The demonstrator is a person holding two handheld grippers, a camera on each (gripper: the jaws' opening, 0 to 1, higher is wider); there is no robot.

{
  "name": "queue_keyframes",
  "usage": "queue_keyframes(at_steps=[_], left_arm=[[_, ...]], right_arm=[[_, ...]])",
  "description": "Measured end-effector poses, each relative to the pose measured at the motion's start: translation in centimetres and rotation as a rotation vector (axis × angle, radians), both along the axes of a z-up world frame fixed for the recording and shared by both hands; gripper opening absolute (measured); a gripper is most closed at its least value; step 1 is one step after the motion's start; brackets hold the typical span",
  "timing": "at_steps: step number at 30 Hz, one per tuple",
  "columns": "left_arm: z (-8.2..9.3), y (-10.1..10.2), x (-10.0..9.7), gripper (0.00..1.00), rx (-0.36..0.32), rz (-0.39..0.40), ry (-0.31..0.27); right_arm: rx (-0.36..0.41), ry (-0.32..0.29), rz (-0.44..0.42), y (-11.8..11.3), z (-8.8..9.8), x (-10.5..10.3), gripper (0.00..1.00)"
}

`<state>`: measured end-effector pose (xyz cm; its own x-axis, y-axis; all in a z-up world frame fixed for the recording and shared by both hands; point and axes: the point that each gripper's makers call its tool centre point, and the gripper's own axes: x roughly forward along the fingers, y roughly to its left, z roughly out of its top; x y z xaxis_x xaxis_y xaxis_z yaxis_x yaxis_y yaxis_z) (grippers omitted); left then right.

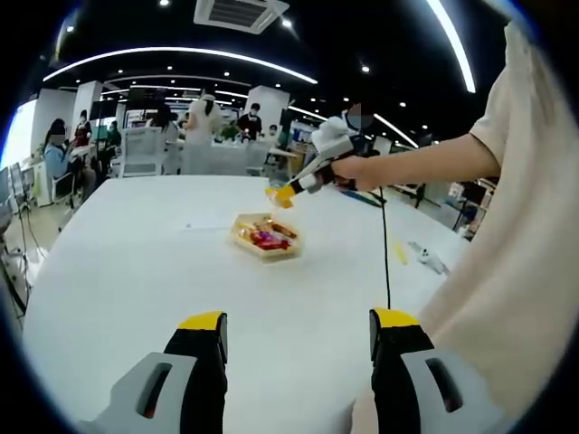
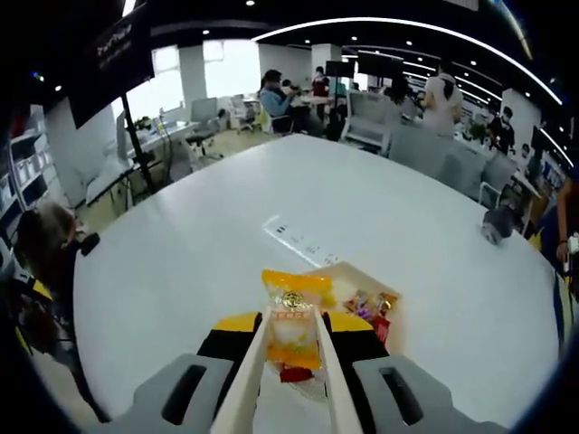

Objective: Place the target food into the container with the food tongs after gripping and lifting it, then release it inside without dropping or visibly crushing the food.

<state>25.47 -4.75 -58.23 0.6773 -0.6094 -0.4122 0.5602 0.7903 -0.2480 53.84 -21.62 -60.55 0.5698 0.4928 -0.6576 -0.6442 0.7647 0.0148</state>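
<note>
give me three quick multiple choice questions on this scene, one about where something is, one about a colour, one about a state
1. Where is the container?
A. on the white table
B. on a chair
C. on the floor

2. What colour is the snack packet held in the food tongs?
A. blue
B. yellow-orange
C. black

3. How does the left gripper stand?
A. shut on the packet
B. shut on the tongs
C. open, holding nothing

Answers:
1. A, the container rests on the tabletop in both views.
2. B, the right gripper view shows a yellow-orange wrapper between the tong arms.
3. C, its jaws stand wide apart over bare table, while the right gripper squeezes the tongs.
</note>
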Motion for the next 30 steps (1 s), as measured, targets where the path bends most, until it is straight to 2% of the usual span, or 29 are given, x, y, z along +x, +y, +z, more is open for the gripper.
queue_keyframes(at_steps=[9,19,30], left_arm=[[0.1,-0.1,0.1,0.63,-0.001,0.0,-0.002],[0.2,-0.5,0.3,0.63,-0.003,-0.016,-0.006],[-0.3,-0.4,0.2,0.63,-0.006,-0.009,0.004]], right_arm=[[0.0,-0.012,-0.011,-0.7,0.7,0.5,0.26],[-0.001,-0.049,-0.016,-1.3,2.4,1.5,0.26],[-0.011,-0.057,-0.016,-1.9,2.7,2.2,0.26]])
